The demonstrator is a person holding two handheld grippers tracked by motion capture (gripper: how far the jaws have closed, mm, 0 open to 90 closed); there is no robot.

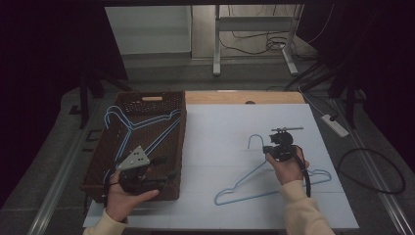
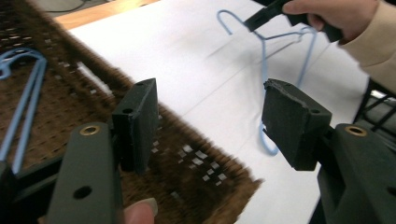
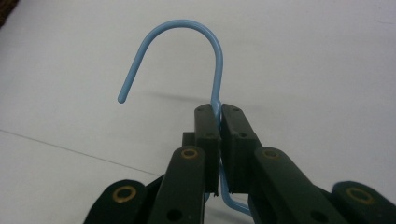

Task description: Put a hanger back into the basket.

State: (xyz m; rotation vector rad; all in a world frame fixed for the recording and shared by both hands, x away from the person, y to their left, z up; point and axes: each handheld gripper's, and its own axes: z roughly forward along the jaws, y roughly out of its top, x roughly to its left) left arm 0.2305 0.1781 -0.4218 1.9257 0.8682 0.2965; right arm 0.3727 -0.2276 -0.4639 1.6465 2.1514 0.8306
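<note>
In the high view, a light blue wire clothes hanger (image 1: 274,182) lies on the white sheet that covers the counter (image 1: 220,147), to the right of a dark brown woven basket (image 1: 173,147). The right hand-held gripper (image 1: 268,148) is at the neck of this hanger, just under the hook, and the person's right hand (image 1: 288,169) holds it from behind. More blue wire hangers (image 1: 142,125) lie inside the basket. The left hand-held gripper (image 1: 164,171) is above the near part of the basket, held by the left hand (image 1: 128,198).

In the left gripper view, the two black jaws stand wide apart with nothing between them. Below them is the edge of the basket (image 2: 196,168), and farther away on the white sheet is the hanger (image 2: 280,42), with the right hand-held gripper (image 2: 250,23) at its neck.

In the right gripper view, the jaws are closed tightly on the thin neck of the hanger (image 3: 215,65). The hook rises above them and curves to the left, over the white sheet (image 3: 317,60).
</note>
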